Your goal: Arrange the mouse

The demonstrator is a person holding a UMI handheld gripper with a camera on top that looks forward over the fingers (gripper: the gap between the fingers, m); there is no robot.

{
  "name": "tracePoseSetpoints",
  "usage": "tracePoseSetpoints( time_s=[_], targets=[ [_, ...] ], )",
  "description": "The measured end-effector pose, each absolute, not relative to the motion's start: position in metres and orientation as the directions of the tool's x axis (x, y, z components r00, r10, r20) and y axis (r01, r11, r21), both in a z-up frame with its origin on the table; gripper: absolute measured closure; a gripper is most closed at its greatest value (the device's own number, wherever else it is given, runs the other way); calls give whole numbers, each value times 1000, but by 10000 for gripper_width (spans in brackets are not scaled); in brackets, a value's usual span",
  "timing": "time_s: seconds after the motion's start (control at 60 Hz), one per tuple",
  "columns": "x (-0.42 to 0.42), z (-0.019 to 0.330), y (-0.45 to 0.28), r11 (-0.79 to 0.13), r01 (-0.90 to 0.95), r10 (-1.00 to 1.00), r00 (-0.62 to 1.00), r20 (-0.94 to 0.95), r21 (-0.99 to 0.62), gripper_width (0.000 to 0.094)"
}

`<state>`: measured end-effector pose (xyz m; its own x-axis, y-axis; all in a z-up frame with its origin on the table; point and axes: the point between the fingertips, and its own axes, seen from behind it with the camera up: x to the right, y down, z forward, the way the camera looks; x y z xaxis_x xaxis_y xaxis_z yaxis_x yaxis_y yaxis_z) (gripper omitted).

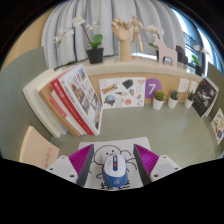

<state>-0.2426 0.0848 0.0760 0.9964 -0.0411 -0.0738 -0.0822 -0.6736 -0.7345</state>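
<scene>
A white and blue mouse (115, 168) with a red scroll wheel lies on a white mouse pad (101, 146) that bears a line drawing. My gripper (113, 156) is open around it. The mouse stands between the two magenta pads, with a small gap at each side: the left pad (82, 160) and the right pad (147, 160). The mouse rests on the mouse pad, pointing away from me. Its near end is hidden at the bottom of the view.
Beyond the mouse pad, picture cards (120, 92) and a purple "7" card (151, 90) lean on a low wooden ledge. Books (78, 100) lean at the left. Small potted plants (160, 100) stand at the right. A potted orchid (95, 52), a wooden hand (123, 35) and a wooden deer (163, 50) stand behind.
</scene>
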Motion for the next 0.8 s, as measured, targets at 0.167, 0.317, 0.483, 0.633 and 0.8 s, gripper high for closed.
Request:
tracePoseSetpoints(
  time_s=[0.167,0.317,0.483,0.633,0.8],
  targets=[
    [-230,192,55,-583,-44,-13,999,-44,-811,87],
    [-210,258,-4,-530,-27,-12,1000,-24,-848,87],
    [-192,279,-81,-511,-49,-8,999,-52,-858,87],
    [-174,277,-144,-515,-54,2,998,-64,-855,99],
    [-147,266,-197,-528,-61,-16,998,-61,-847,98]
  ],
)
